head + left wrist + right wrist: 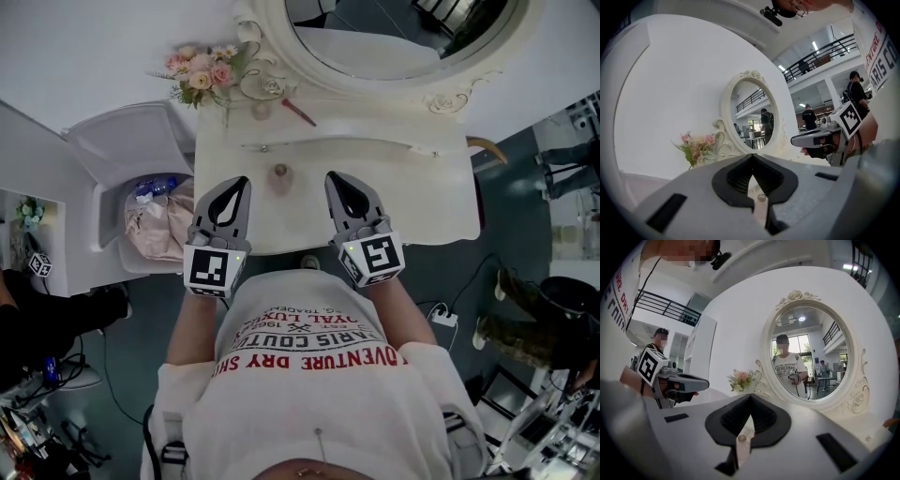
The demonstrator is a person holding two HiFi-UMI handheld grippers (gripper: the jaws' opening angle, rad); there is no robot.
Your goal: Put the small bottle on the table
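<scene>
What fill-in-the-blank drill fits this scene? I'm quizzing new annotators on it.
1. The small bottle stands on the white ____.
2. The left gripper and the right gripper hold nothing, and the fingers of both are ____.
3. In the head view, the flowers lie to the ____ of the mirror.
Missing words: table; shut; left.

Bright, even overhead light, soft shadows; 2 gripper views fisheye-warped w/ black corners, head view sharp.

oval mirror (384, 33), pink flowers (200, 70) beside it, open bin (105, 220) lower left.
</scene>
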